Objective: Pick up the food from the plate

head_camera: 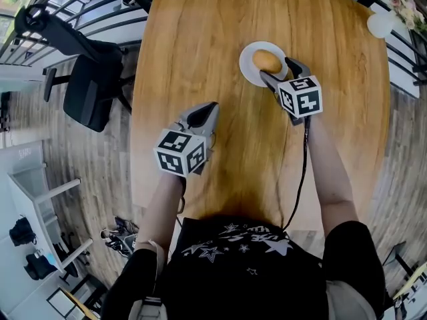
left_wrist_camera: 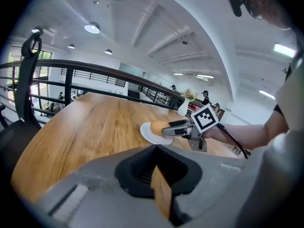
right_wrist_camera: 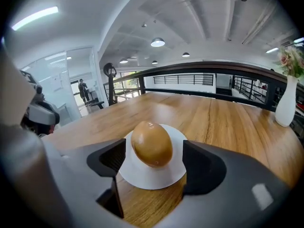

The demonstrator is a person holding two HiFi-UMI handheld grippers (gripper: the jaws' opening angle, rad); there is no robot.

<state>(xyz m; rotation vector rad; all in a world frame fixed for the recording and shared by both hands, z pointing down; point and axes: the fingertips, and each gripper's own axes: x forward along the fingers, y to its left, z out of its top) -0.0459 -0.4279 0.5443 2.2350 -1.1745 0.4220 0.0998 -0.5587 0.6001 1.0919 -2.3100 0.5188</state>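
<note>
Slippage is my main worry: the food (right_wrist_camera: 152, 144), a smooth brown egg-shaped piece, sits on the white plate (right_wrist_camera: 142, 177) between the spread jaws of my right claw (head_camera: 275, 67), touching neither. I judge that a squeeze off its middle could roll it out or shove the plate along the table (head_camera: 220, 32), and too hard a pinch might dent it. My left claw (head_camera: 203, 113) hangs near me over bare wood, jaws pressed together and empty, too far off to steady the plate. The plate holds only that one piece; at the far right a white vase (right_wrist_camera: 286, 106) holds flowers (right_wrist_camera: 292, 61).
</note>
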